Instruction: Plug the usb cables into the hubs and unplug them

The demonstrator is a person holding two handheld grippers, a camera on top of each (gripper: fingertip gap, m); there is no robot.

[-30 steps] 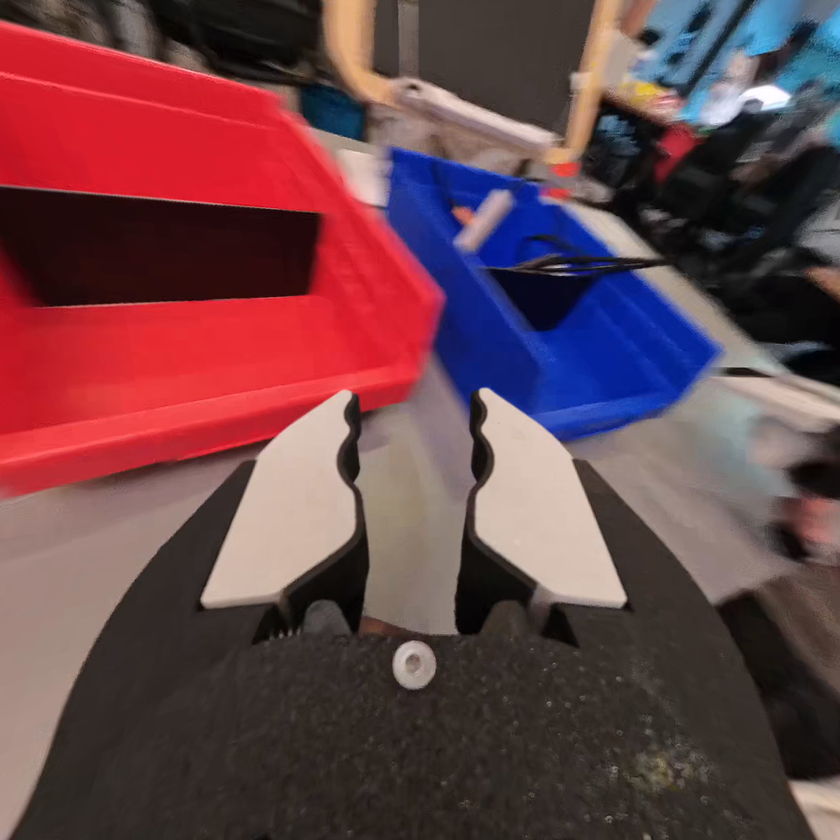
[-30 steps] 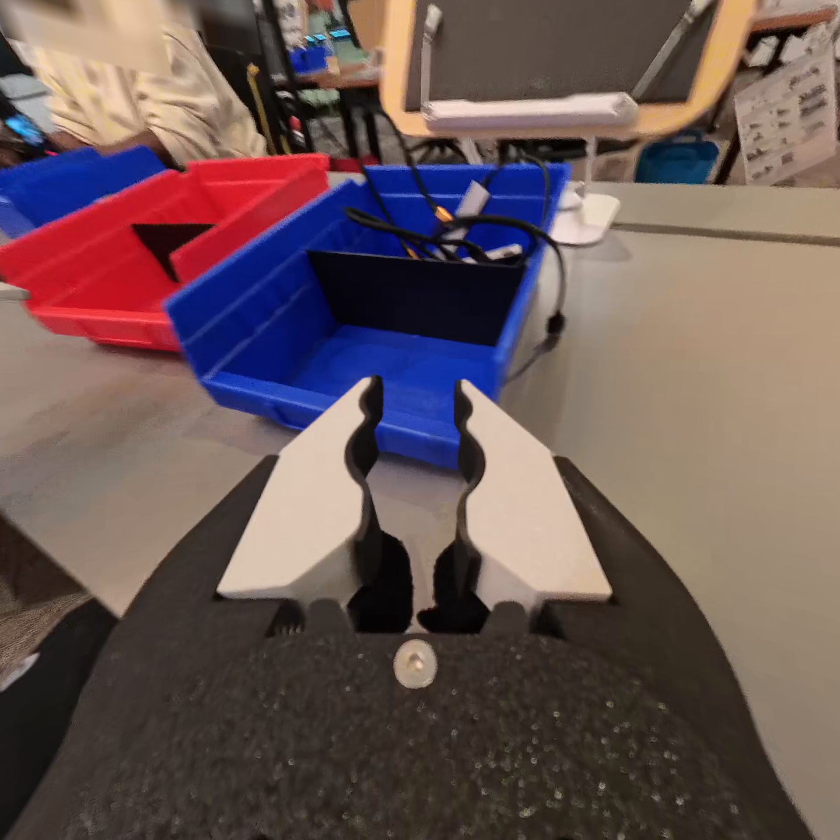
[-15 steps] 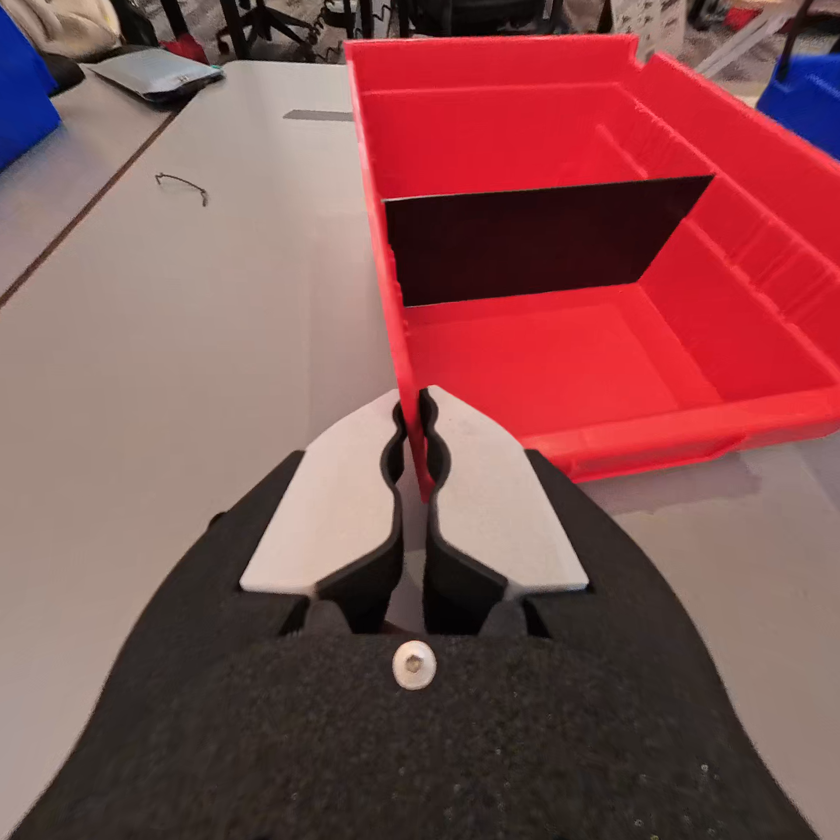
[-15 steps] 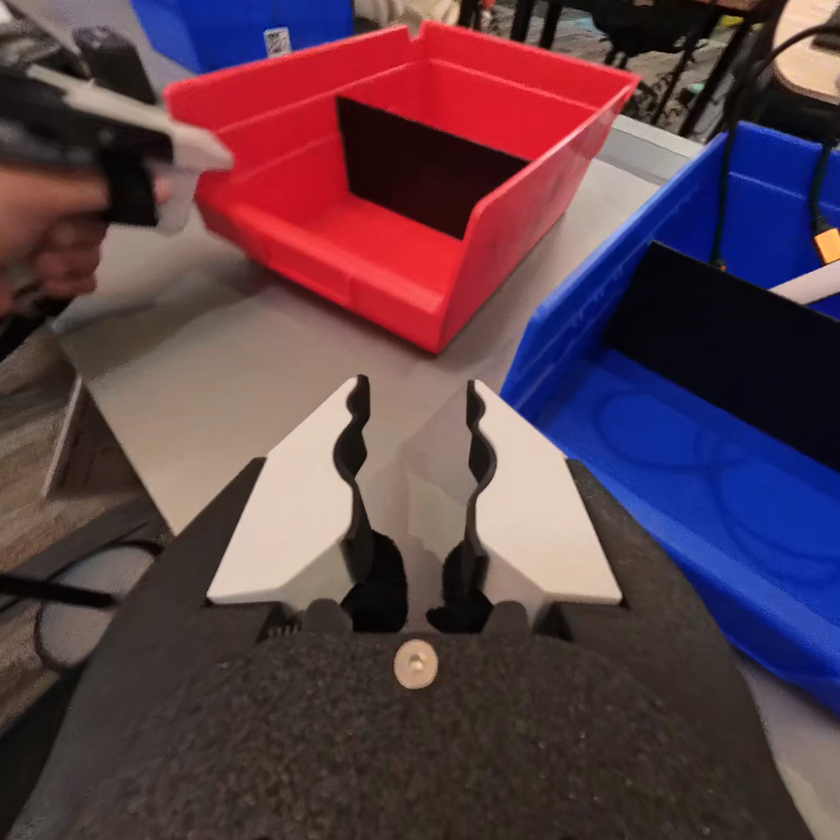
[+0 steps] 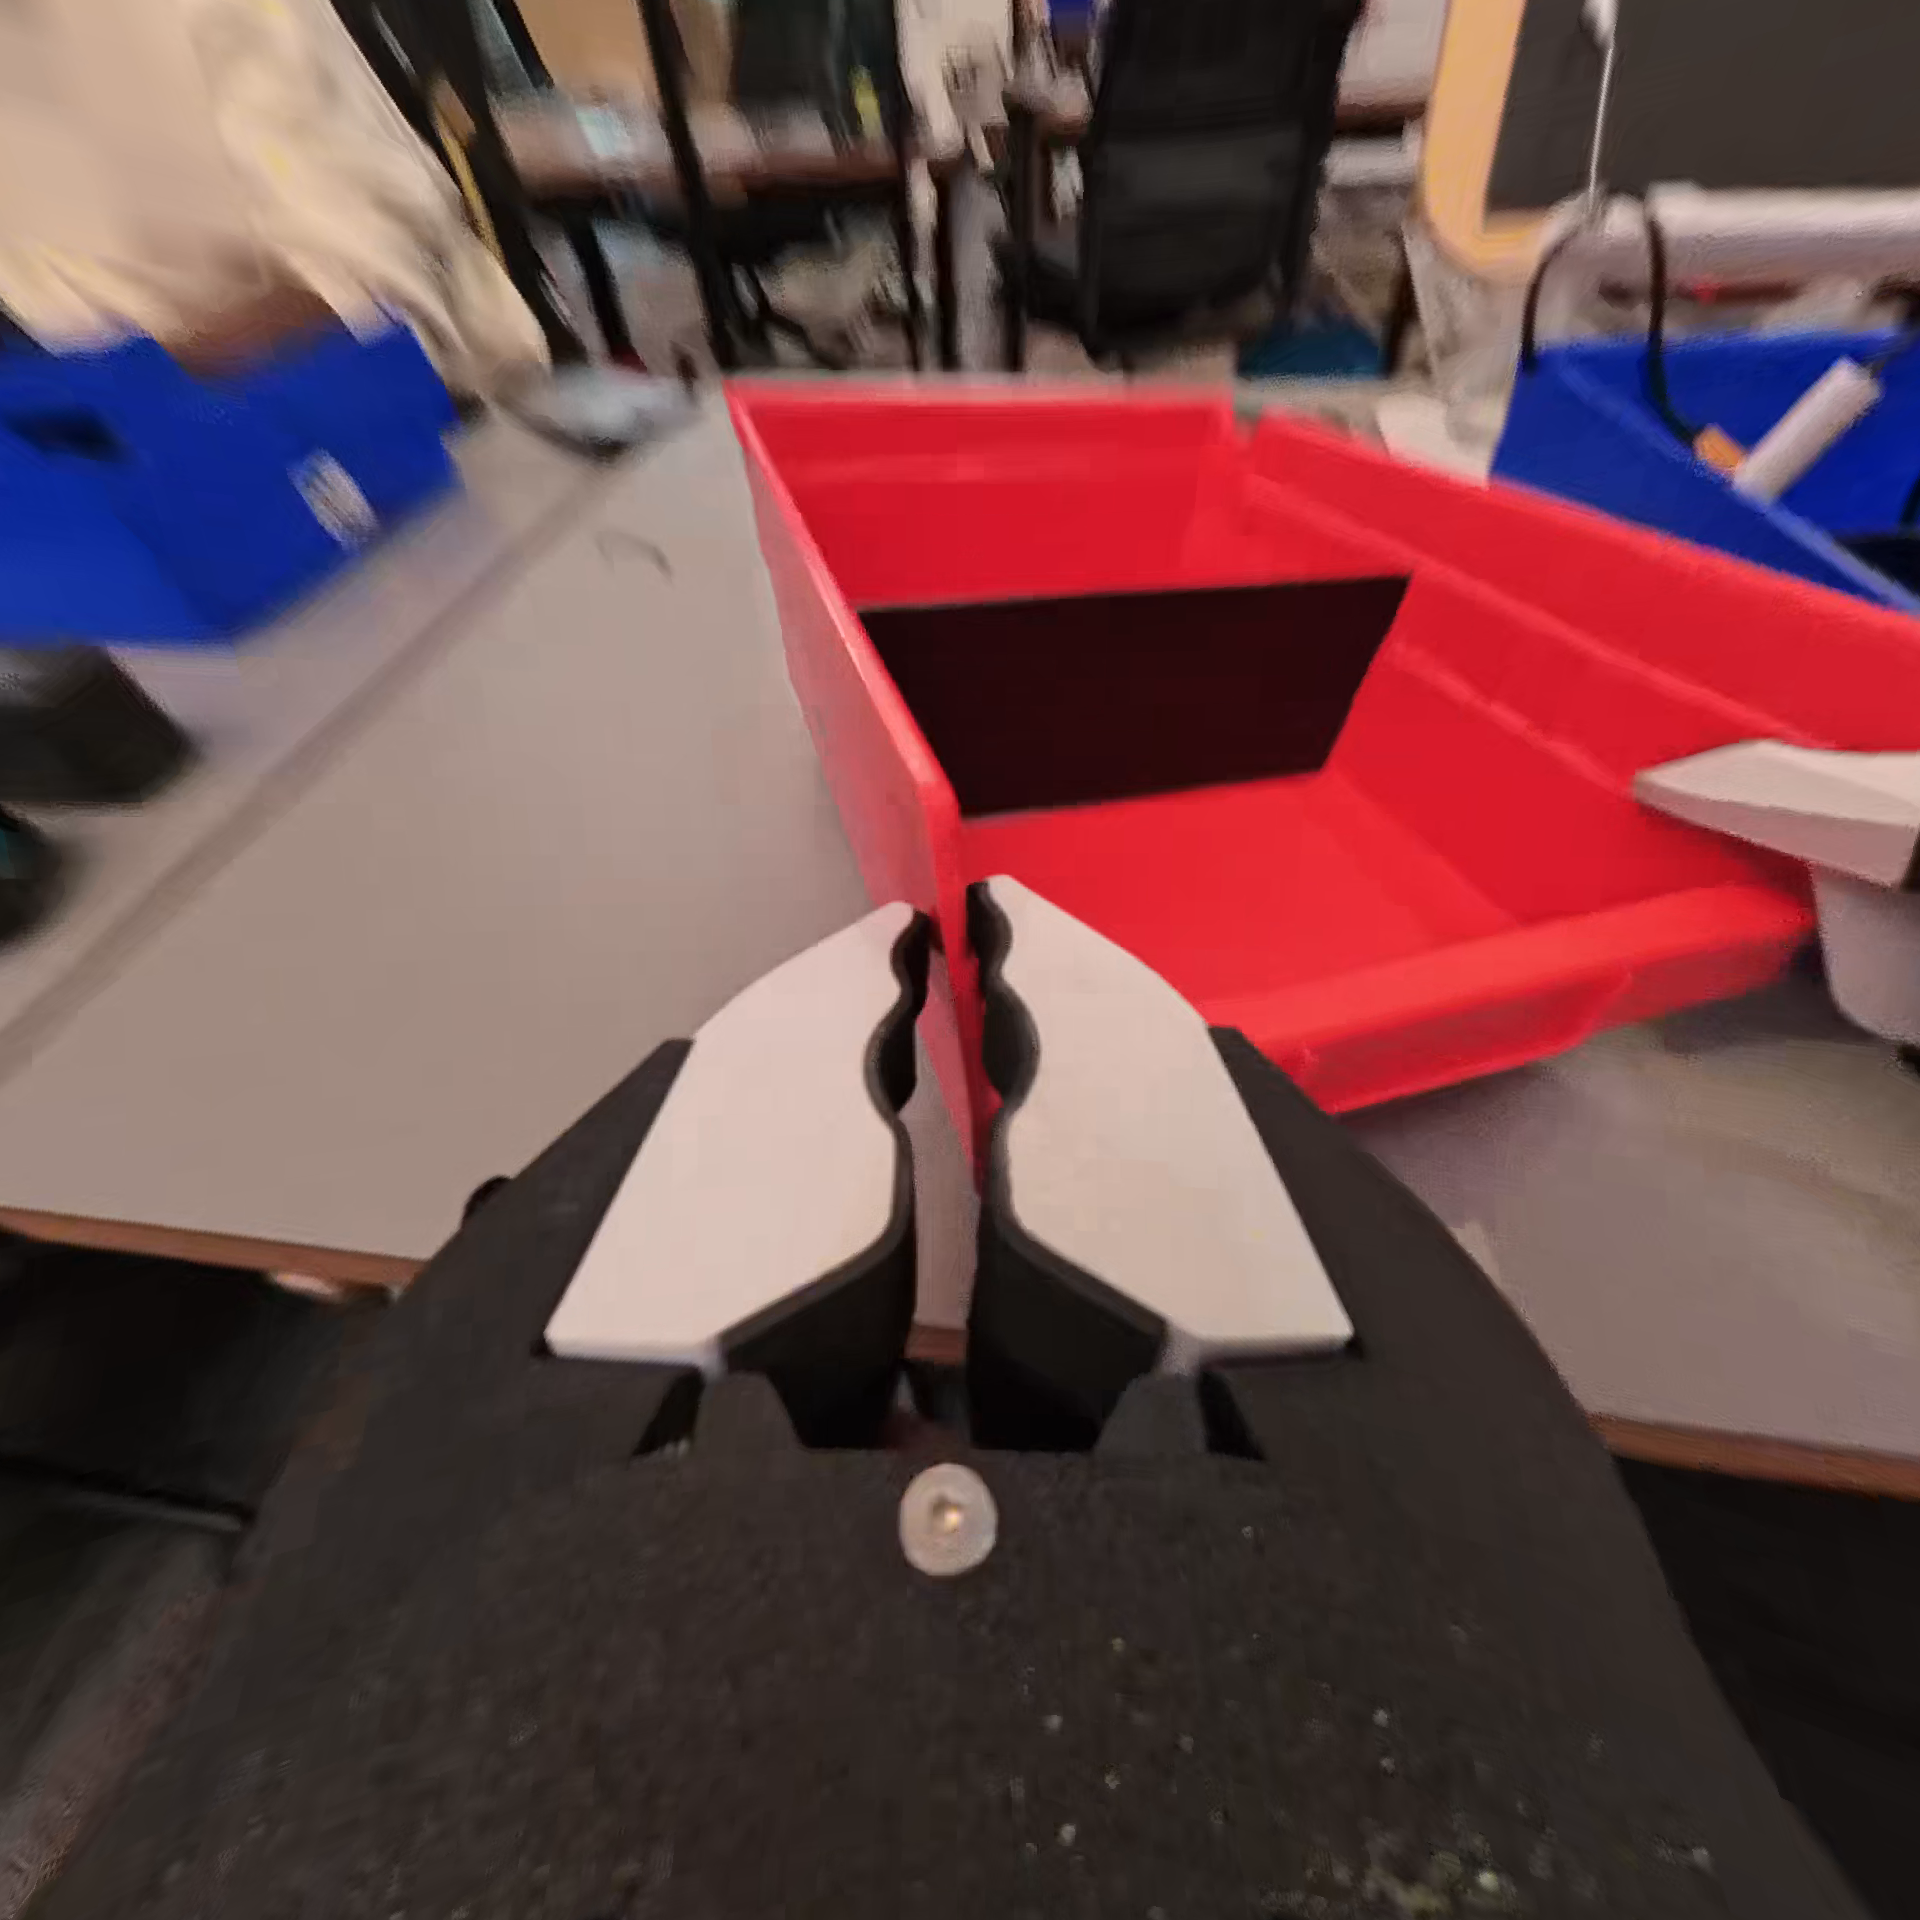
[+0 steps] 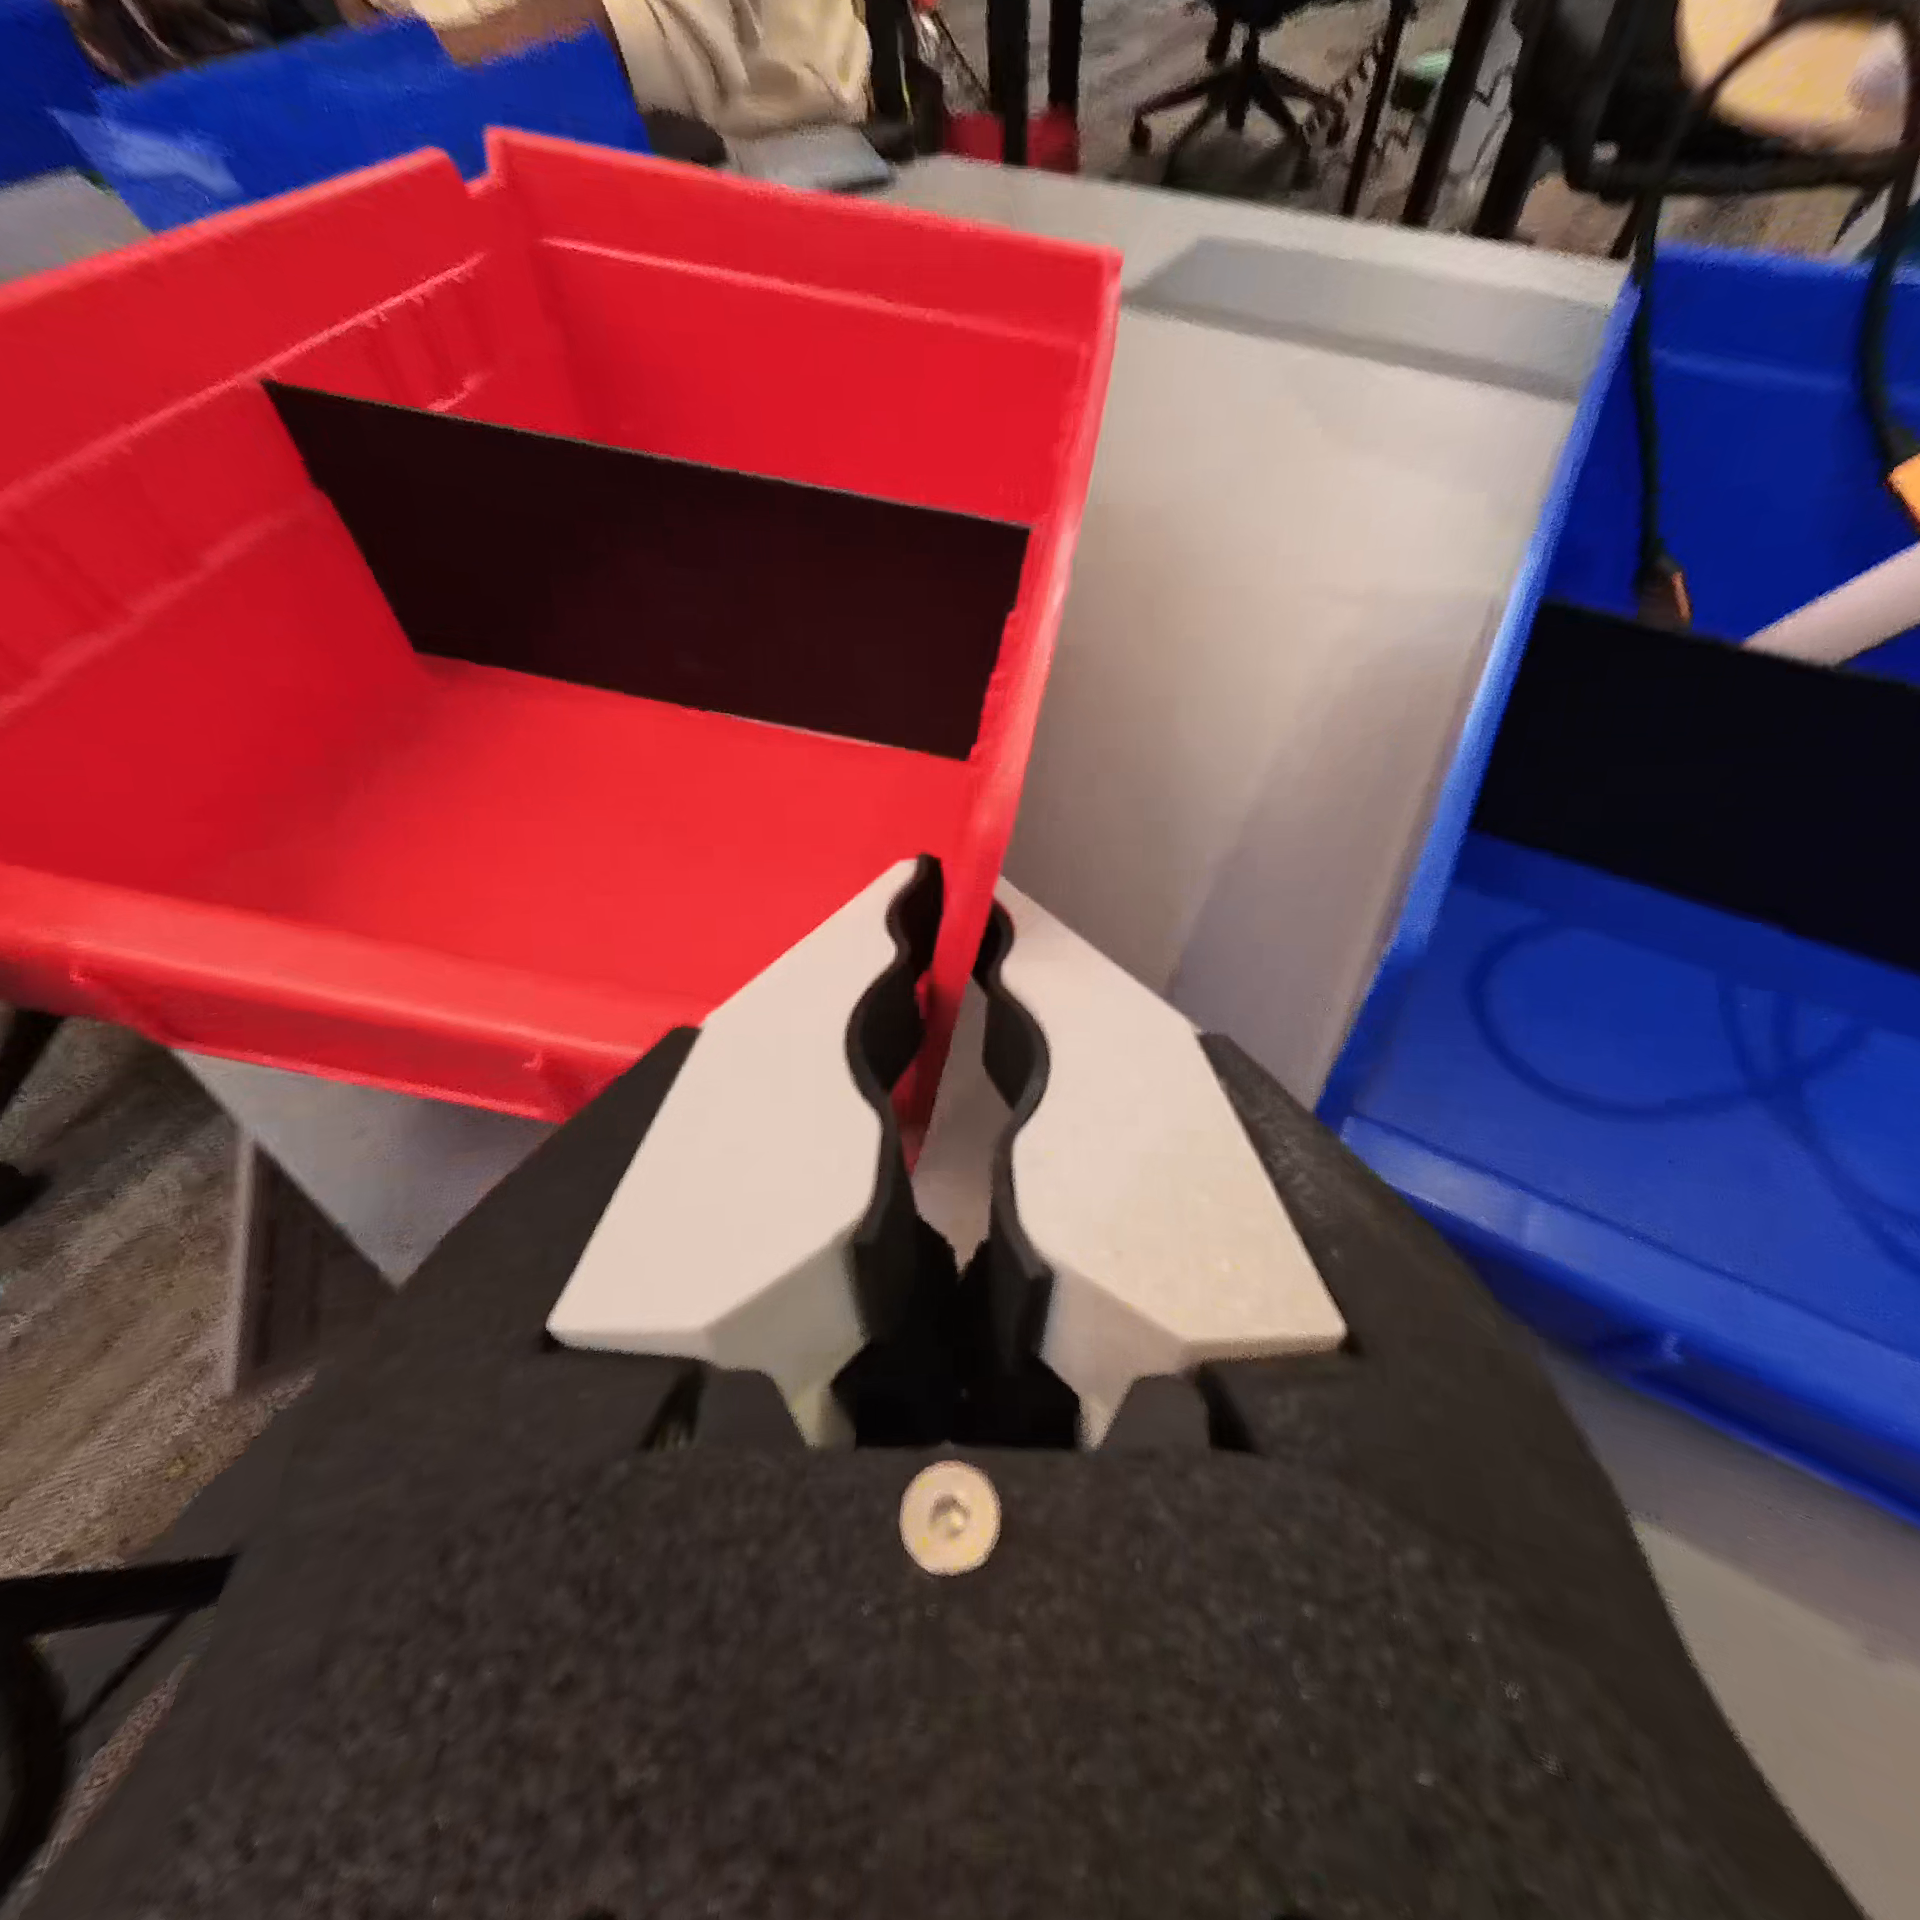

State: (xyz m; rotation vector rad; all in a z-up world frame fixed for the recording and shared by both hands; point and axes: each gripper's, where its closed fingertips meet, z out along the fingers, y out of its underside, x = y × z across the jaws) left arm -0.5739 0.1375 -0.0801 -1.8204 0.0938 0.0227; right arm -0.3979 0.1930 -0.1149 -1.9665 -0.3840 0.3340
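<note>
Clamping opposite near corners of the red bin (image 5: pixel 1351 935), the left hand-held gripper (image 5: pixel 948 925) and right hand-held gripper (image 6: pixel 956 894) have both closed onto its walls since a moment ago, likely to reposition it. USB cables (image 6: pixel 1652 436) wait in the blue bin (image 6: pixel 1662 1039), frame right; bare worktop (image 5: pixel 468 883) lies frame left.

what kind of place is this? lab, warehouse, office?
Likely a lab or workshop. Divided plastic parts bins, a red bin and a blue bin holding cables, sit on a grey worktable, with office chairs and more benches behind.
</note>
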